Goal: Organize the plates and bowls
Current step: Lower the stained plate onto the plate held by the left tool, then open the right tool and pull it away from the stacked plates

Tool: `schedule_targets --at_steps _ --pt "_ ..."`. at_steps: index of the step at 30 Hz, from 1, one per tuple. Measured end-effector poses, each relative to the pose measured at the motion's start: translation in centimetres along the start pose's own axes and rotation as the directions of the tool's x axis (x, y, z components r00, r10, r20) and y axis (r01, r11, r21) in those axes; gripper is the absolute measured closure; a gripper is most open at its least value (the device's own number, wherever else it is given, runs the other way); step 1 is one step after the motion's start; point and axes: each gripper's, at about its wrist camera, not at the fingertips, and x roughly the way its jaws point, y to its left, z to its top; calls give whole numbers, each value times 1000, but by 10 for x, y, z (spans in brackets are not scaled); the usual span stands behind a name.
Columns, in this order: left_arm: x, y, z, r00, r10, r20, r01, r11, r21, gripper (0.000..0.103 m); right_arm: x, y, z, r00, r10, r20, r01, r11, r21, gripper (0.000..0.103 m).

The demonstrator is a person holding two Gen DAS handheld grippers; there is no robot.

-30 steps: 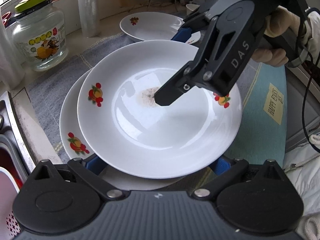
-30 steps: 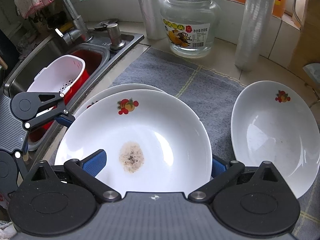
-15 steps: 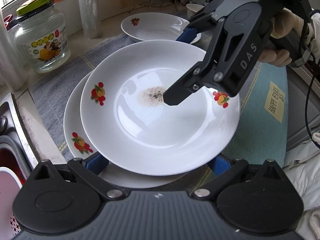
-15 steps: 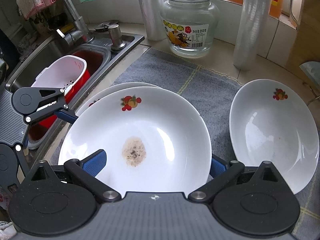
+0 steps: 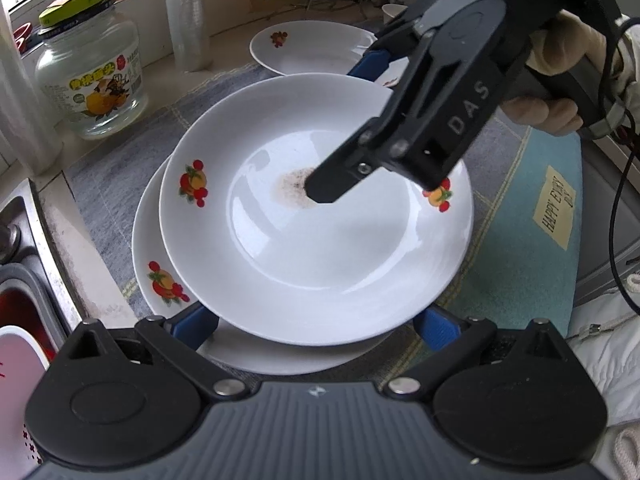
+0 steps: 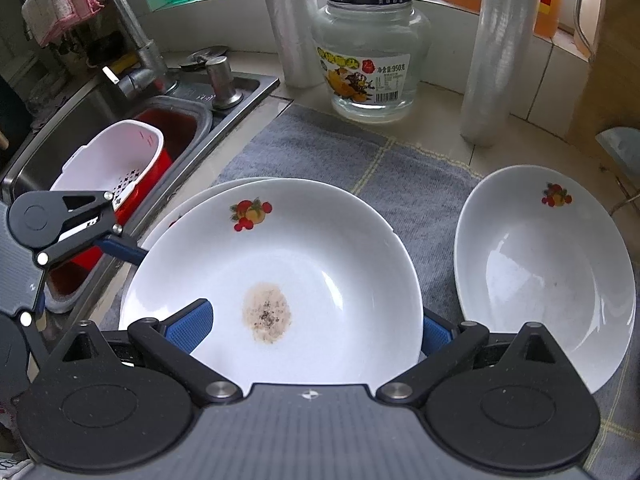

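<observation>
A white plate (image 5: 320, 248) (image 6: 320, 248) with fruit prints and a brown stain sits slightly off-centre on a second, matching plate (image 5: 160, 240) (image 6: 192, 205). My left gripper (image 5: 316, 326) is open, with both blue pads tucked under the top plate's near rim. One of its fingers (image 6: 120, 246) reaches in from the sink side. My right gripper (image 6: 310, 328) (image 5: 342, 130) is open too. One of its fingers lies over the plate's inside and the other is outside the rim. A third white dish (image 6: 540, 280) (image 5: 320, 48) rests alone on the mat.
A glass jar (image 6: 372, 52) and two plastic-wrap rolls (image 6: 496, 52) stand at the back. The sink holds a white basket (image 6: 108, 164) on the left. The plates rest on a grey mat (image 6: 320, 152), with a teal mat (image 5: 520, 240) beside it. A person's hand (image 5: 560, 60) holds the right gripper.
Both grippers and the stained plate have shifted slightly together. The top plate now covers more of the lower plate. The jaw openings look unchanged.
</observation>
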Motion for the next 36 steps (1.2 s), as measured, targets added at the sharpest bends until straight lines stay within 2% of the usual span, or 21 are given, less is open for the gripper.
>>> schedule_targets --at_steps 8,22,36 --pt "-1 2 2 1000 2 -4 -2 999 -53 1 8 3 7 1000 -29 -12 28 999 -37 0" --pt "6 -5 15 993 53 -109 -60 996 -62 0 5 3 4 999 -37 0 37 998 -51 0" --pt "5 -10 11 992 89 -84 -96 992 -77 1 0 -5 1 1000 26 15 -26 999 -34 0"
